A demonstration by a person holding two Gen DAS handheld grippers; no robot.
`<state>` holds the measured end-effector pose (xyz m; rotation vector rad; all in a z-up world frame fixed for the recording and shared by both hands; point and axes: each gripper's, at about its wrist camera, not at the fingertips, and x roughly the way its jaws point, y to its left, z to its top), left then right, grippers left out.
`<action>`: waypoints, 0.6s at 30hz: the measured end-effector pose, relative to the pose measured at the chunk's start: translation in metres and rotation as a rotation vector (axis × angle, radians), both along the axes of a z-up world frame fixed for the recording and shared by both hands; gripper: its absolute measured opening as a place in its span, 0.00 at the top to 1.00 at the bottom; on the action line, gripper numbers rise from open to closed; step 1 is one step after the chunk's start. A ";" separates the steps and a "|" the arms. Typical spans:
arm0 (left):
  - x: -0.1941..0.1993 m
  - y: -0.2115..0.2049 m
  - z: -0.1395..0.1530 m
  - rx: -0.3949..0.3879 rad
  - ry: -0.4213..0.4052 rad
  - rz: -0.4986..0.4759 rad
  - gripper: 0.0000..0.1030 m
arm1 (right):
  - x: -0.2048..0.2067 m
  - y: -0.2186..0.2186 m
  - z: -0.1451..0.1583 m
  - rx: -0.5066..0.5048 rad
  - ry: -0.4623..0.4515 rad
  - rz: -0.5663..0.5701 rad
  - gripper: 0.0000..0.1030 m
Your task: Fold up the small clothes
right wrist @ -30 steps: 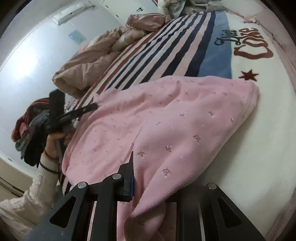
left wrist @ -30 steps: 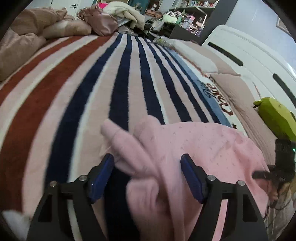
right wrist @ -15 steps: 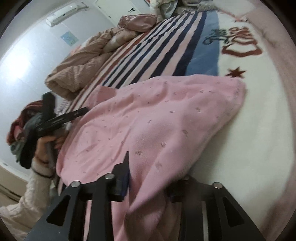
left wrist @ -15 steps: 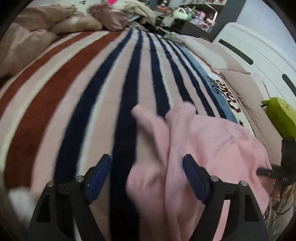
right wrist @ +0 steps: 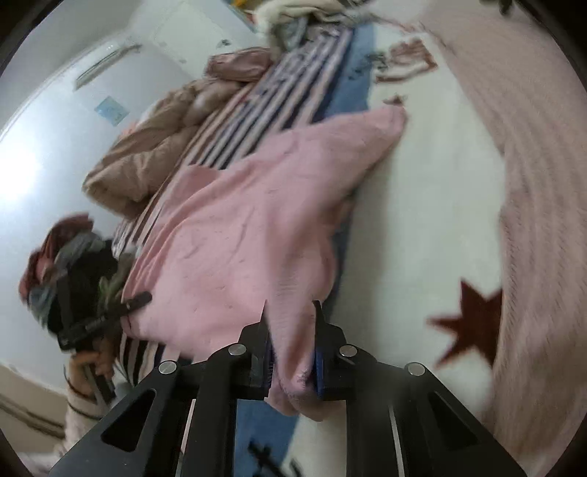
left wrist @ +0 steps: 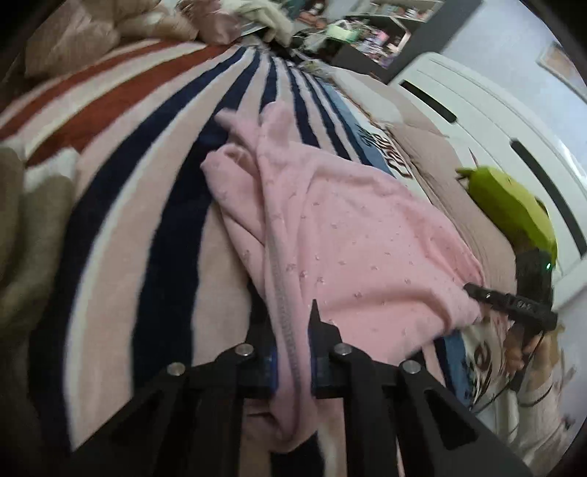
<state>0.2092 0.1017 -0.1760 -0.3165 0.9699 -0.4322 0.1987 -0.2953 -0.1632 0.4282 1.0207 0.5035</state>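
Observation:
A small pink garment (left wrist: 352,235) with tiny flower dots lies on a striped blanket (left wrist: 154,190). My left gripper (left wrist: 293,352) is shut on a bunched edge of the garment, and cloth hangs below the jaws. The garment also shows in the right wrist view (right wrist: 249,227). My right gripper (right wrist: 291,352) is shut on its near edge and holds it lifted. The other gripper shows from each side: the right gripper (left wrist: 510,304) at the garment's right edge and the left gripper (right wrist: 102,319) at its left edge.
A green plush toy (left wrist: 513,205) lies by the white headboard (left wrist: 495,110). Crumpled beige bedding (right wrist: 154,146) and a pile of clothes (right wrist: 62,257) sit at the left. A cluttered shelf (left wrist: 367,33) stands beyond the bed. The blanket has a red star (right wrist: 469,326).
My left gripper has shut on the garment's edge; it was open a second ago. Both grippers have pulled back and lifted, so the garment is stretched and drawn nearer.

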 end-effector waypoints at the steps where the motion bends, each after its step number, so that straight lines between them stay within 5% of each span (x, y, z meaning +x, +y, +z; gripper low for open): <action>1: -0.004 0.005 0.002 -0.017 0.008 -0.004 0.91 | -0.008 0.000 0.001 0.009 0.005 0.017 0.89; 3: -0.006 0.015 0.006 -0.026 0.019 -0.014 0.90 | -0.017 0.001 -0.008 0.071 0.072 0.044 0.89; 5: -0.007 0.020 0.007 0.052 0.040 0.024 0.74 | -0.020 -0.002 -0.015 0.091 0.084 0.020 0.83; 6: -0.009 0.020 0.006 0.089 0.065 0.050 0.45 | -0.021 -0.003 -0.017 0.066 0.083 0.004 0.77; 7: -0.014 0.022 0.006 0.099 0.077 0.061 0.29 | -0.023 -0.003 -0.017 0.035 0.075 -0.003 0.68; 10: -0.040 0.028 0.009 0.066 0.074 0.053 0.29 | -0.037 0.002 0.004 -0.111 -0.009 -0.021 0.67; 13: -0.064 0.037 0.011 -0.104 0.085 0.089 0.21 | -0.056 0.008 0.041 -0.221 -0.145 -0.045 0.62; 15: -0.073 0.035 0.010 -0.215 0.083 0.112 0.19 | -0.063 0.024 0.064 -0.223 -0.236 -0.017 0.62; 18: -0.075 0.018 -0.004 -0.269 0.105 0.147 0.19 | -0.061 0.059 0.075 -0.165 -0.303 0.078 0.64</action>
